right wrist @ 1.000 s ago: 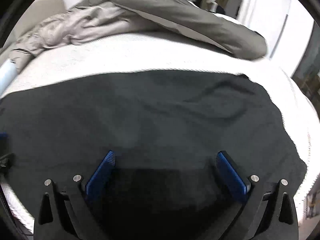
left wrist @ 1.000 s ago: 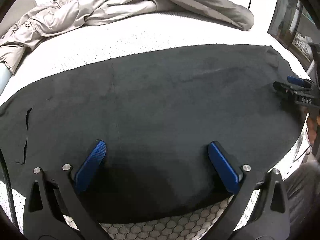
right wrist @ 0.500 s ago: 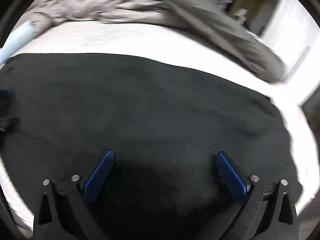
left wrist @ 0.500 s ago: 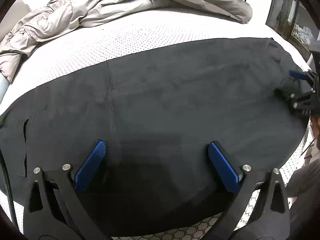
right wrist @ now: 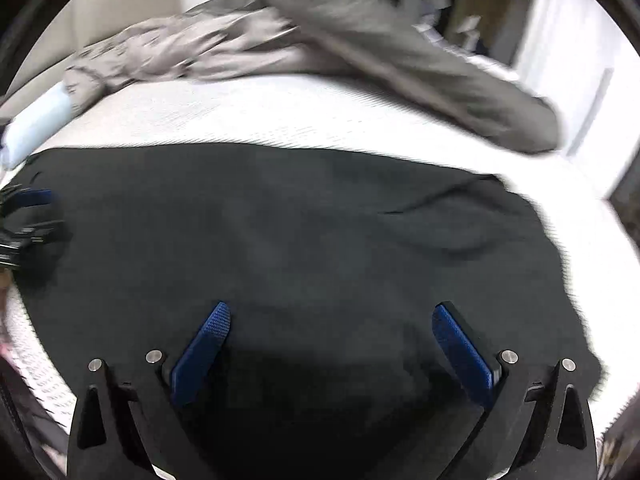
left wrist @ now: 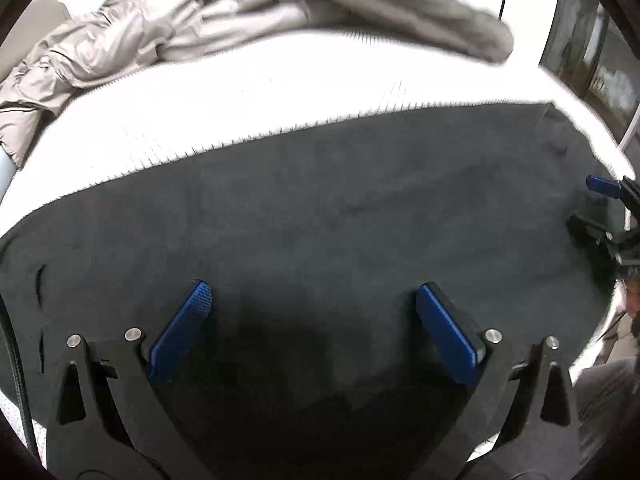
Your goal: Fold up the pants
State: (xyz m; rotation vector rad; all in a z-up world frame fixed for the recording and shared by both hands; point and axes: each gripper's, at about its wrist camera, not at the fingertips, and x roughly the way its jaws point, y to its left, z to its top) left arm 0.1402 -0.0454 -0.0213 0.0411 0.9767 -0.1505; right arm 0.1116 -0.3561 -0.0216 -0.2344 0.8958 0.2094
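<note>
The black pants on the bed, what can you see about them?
The black pants look like soft, matte cloth, spread out wide and mostly flat on the white bed, with a few shallow wrinkles toward one end. Both open tongs, left and right, sit low over them; whether they touch is unclear. The grey bedding lies apart.

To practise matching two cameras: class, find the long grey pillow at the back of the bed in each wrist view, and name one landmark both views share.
Left wrist view: the grey pillow lies along the top, centre to upper right, blurred.
Right wrist view: the grey pillow slants from top centre down to the right.
Shared landmark: the black pants spread flat on the white mattress.
</note>
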